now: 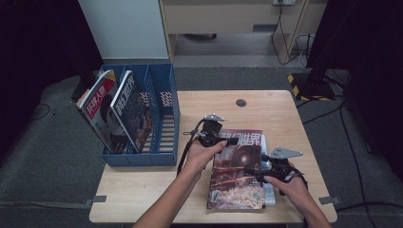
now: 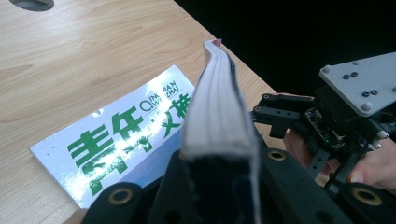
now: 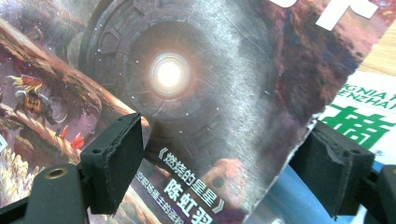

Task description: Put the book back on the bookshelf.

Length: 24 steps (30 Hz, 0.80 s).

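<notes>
Status: file rack [image 1: 166, 102], blue, upper left of high view, already holds 2 mags [image 1: 119, 111] in its left slots; right slot looks free. Sci-fi magazine [image 1: 237, 171] at lower centre of desk [image 1: 275, 109], resting on top of white/green magazine [image 2: 126, 140]; not yet moved toward rack.

Left gripper [image 1: 219, 141] clamped tight on top mag's upper-left corner; left gripper view shows page edge [image 2: 219, 121] pinched between jaws, corner lifted off the desk. Right gripper [image 1: 256, 172] at mag's right edge, jaws wide, straddling the cover; pads [image 3: 119, 158] not pressing, nothing held. Looks like a 2nd-grip setup, judging by pose.

Left to do, probably: close right on edge, lift, stand upright, drop into free slot. Then same for white/green one. Est. roughly midway overall, early in this mag's cycle.

Hard to see: white/green mag mostly covered, just a strip visible on the right in high view. Rack slot bottoms hidden behind stored mags. Right fingertips blocked by grey plate [image 1: 285, 152] from above. Unclear whether right lower pad sits under cover or just beside it.
</notes>
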Each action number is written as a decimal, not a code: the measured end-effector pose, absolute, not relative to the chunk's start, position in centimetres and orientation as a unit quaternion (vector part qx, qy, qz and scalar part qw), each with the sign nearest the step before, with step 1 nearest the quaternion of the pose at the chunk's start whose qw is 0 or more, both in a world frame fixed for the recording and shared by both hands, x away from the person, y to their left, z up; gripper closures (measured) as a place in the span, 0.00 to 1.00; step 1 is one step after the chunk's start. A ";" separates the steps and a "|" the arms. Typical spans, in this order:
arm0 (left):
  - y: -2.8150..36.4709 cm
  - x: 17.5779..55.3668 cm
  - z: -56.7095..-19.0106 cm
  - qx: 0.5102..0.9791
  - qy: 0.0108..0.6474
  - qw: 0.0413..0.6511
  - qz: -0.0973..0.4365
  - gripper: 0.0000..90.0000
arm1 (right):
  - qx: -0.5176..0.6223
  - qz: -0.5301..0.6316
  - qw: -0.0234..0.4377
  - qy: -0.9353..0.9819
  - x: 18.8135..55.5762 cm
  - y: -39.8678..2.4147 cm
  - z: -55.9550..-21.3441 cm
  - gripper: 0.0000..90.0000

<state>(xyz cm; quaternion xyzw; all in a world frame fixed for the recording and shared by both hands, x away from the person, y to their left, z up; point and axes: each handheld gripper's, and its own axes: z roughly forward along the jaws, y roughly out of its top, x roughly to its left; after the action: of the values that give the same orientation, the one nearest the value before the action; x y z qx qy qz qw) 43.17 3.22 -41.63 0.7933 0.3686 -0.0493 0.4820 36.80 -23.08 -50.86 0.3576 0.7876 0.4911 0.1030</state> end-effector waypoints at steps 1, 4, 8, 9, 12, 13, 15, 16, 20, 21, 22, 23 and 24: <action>3.2 43.2 -41.6 0.793 0.369 0.482 -0.049 0.92 | 0.358 0.488 0.106 0.789 36.8 -23.2 -50.8 0.22; 3.4 43.2 -41.5 0.791 0.373 0.483 -0.047 0.92 | 0.359 0.481 0.109 0.792 36.7 -23.6 -50.8 0.21; 3.9 43.1 -41.2 0.787 0.372 0.491 -0.043 0.92 | 0.364 0.466 0.114 0.798 36.7 -24.5 -50.8 0.25; 4.0 43.0 -41.1 0.786 0.372 0.492 -0.043 0.92 | 0.367 0.465 0.118 0.797 36.6 -24.7 -50.8 0.25; 4.4 43.0 -40.6 0.785 0.373 0.493 -0.037 0.92 | 0.378 0.459 0.133 0.793 36.6 -25.7 -50.7 0.30; 4.5 42.9 -40.5 0.785 0.372 0.494 -0.035 0.92 | 0.378 0.457 0.140 0.793 36.6 -25.9 -50.6 0.31; 4.7 42.9 -40.1 0.784 0.371 0.497 -0.032 0.93 | 0.386 0.439 0.168 0.794 36.7 -26.3 -50.7 0.36; 4.8 42.8 -39.9 0.783 0.371 0.499 -0.030 0.93 | 0.390 0.428 0.177 0.796 36.7 -26.4 -50.7 0.37; 5.1 42.6 -39.1 0.783 0.366 0.503 -0.019 0.93 | 0.407 0.369 0.220 0.806 37.1 -26.9 -51.3 0.39; 5.2 42.6 -38.8 0.783 0.366 0.503 -0.016 0.93 | 0.409 0.367 0.223 0.805 37.1 -27.0 -51.3 0.39; 5.3 42.5 -38.5 0.783 0.364 0.504 -0.013 0.93 | 0.413 0.366 0.226 0.803 37.2 -27.2 -51.3 0.39; 5.4 42.5 -38.3 0.783 0.363 0.505 -0.010 0.93 | 0.416 0.367 0.228 0.800 37.2 -27.3 -51.3 0.39; 5.4 42.4 -38.1 0.784 0.362 0.505 -0.008 0.93 | 0.419 0.366 0.231 0.798 37.2 -27.4 -51.3 0.38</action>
<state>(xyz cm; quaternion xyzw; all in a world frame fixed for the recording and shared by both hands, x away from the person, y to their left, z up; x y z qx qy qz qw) 42.43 5.42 -38.07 0.7839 0.3618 -0.0084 0.5045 37.19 -27.36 -51.26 0.4192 0.7983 0.3659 0.2305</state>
